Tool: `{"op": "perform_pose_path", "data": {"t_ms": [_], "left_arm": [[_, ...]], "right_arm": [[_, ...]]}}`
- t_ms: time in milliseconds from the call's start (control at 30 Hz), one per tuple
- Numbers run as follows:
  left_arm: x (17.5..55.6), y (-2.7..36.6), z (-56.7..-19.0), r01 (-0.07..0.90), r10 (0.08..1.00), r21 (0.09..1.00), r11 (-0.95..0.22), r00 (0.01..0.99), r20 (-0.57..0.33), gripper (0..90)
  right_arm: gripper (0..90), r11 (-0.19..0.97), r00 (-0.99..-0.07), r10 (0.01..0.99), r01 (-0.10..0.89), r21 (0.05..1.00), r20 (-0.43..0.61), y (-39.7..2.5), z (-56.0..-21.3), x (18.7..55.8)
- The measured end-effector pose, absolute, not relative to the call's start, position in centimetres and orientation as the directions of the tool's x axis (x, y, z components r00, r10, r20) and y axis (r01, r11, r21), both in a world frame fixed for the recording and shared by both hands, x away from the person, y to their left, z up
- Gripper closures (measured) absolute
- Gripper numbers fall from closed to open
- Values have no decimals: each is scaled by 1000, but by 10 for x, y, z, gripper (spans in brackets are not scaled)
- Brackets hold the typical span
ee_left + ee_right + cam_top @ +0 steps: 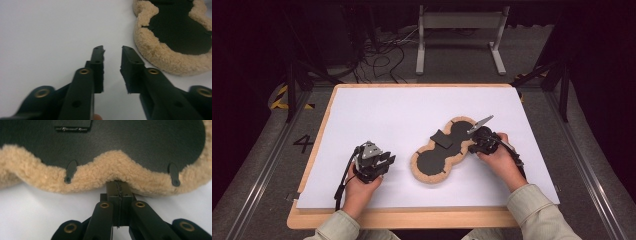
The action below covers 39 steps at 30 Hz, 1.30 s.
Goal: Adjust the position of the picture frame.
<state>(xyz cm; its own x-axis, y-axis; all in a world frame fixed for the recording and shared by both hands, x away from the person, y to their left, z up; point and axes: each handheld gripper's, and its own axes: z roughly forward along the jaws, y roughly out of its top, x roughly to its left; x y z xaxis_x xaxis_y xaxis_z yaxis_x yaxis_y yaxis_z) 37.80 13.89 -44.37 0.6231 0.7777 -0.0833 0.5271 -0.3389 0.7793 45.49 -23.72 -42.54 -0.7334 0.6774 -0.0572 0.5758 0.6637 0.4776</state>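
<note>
A peanut-shaped fleece pad (438, 156) with a black centre and tan woolly rim lies on the white sheet (377, 110) covering the bench, a little right of the middle. The right tool (477, 143) meets the pad's right edge at its narrow waist; its jaws are pressed together, seemingly pinching the fleece rim, though the wool hides their tips. The left tool (386, 161) rests left of the pad, jaws apart and empty.
</note>
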Motion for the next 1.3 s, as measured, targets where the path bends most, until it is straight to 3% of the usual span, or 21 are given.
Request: {"op": "perform_pose_path", "data": {"t_ms": [133,233,633,800,933,1100,1300], "left_arm": [[389,135,-445,568,785,760,-315,606,-128,899],[397,129,-447,587,787,751,-302,598,-150,900],[416,85,-452,614,749,675,-408,648,-137,900],[418,79,-456,626,725,655,-423,668,-170,900],[413,74,-456,632,667,641,-436,705,-241,900],[395,52,-454,567,575,628,-533,787,-224,900],[379,25,-455,526,505,632,-569,830,-235,900]], "right_arm": [[900,651,-716,695,586,483,-67,-236,-426,455],[900,649,-701,705,577,496,-107,-240,-419,449],[900,606,-688,721,571,554,-81,-259,-406,431],[900,589,-681,730,578,565,-65,-268,-403,428],[900,574,-671,739,584,574,-57,-274,-400,428],[900,561,-663,747,589,582,-49,-281,-396,426],[900,536,-642,766,608,586,-36,-291,-393,425]]}}
